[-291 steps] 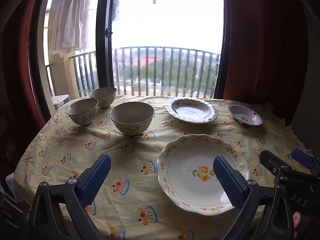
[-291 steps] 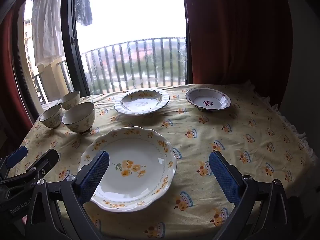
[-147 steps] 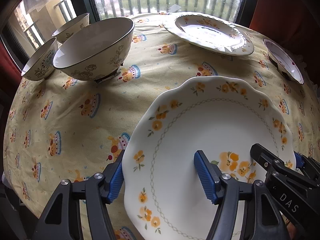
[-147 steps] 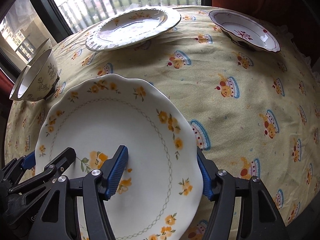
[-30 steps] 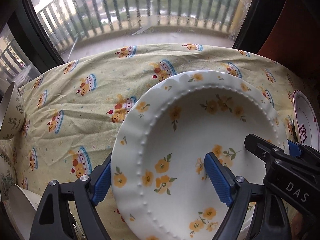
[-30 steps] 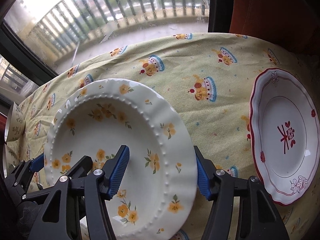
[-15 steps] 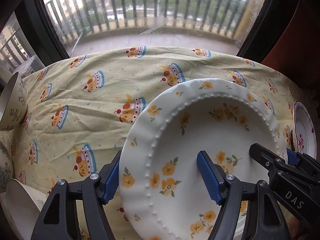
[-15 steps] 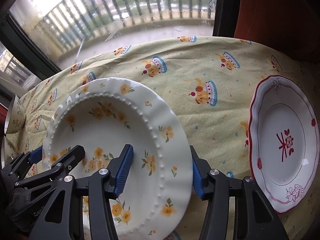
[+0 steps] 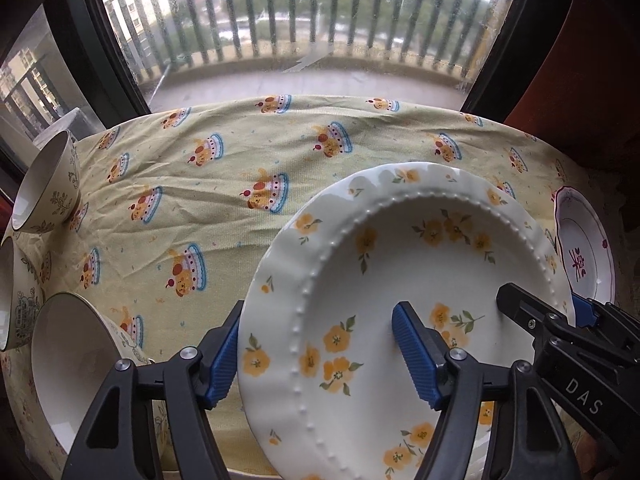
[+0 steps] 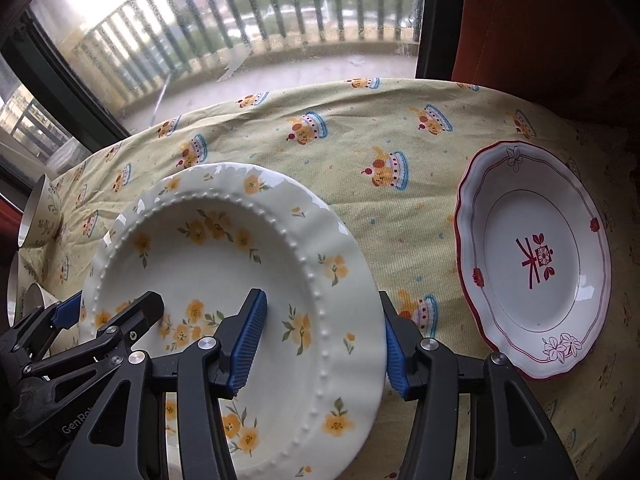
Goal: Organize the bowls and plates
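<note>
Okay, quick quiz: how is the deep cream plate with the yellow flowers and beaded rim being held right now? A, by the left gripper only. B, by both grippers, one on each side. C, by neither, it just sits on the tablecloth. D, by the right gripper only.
B: the left gripper clamps the left rim of the deep cream plate with yellow flowers and beaded rim, and the right gripper clamps its right rim.

Right gripper (image 10: 320,344): blue pads clamped across the right rim of a deep white plate with yellow flowers (image 10: 224,256). Left gripper (image 10: 108,316): grips the same plate's left rim. Red-trimmed plate (image 10: 536,256): flat on the cake-print cloth of the surface (image 10: 360,140), apart to the right. Small bowls (image 10: 40,220): far left edge. Balcony railing (image 10: 240,12) beyond the window.
</note>
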Demonstrator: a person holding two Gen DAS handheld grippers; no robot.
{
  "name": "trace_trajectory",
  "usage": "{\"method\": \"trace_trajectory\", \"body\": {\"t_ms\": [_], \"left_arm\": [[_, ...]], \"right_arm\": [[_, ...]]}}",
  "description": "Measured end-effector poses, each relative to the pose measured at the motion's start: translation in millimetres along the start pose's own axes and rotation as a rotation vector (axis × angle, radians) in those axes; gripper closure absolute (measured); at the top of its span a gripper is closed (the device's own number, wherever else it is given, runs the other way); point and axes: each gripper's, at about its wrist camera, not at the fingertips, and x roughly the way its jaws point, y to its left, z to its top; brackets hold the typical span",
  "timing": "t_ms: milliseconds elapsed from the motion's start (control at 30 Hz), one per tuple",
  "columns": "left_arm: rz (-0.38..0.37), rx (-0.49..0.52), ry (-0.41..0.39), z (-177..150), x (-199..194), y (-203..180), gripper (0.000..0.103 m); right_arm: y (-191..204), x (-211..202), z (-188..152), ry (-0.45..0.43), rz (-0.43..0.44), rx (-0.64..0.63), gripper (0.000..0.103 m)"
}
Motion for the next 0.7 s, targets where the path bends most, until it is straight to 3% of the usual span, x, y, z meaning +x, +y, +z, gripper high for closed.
{"method": "trace_trajectory", "body": {"t_ms": [333,700], "left_arm": [[-0.027,-0.001,-0.02,-41.4,-43.0,6.2,0.031],[-0.068,0.025,-0.001,-108.4,-74.0,33.3,0.031]], "right_arm": [[7.6,-39.8,-48.3,-0.001,-0.002,0.024,0.046],[39.5,-75.4,-115.0,-0.016,-0.04,0.006,0.046]]}}
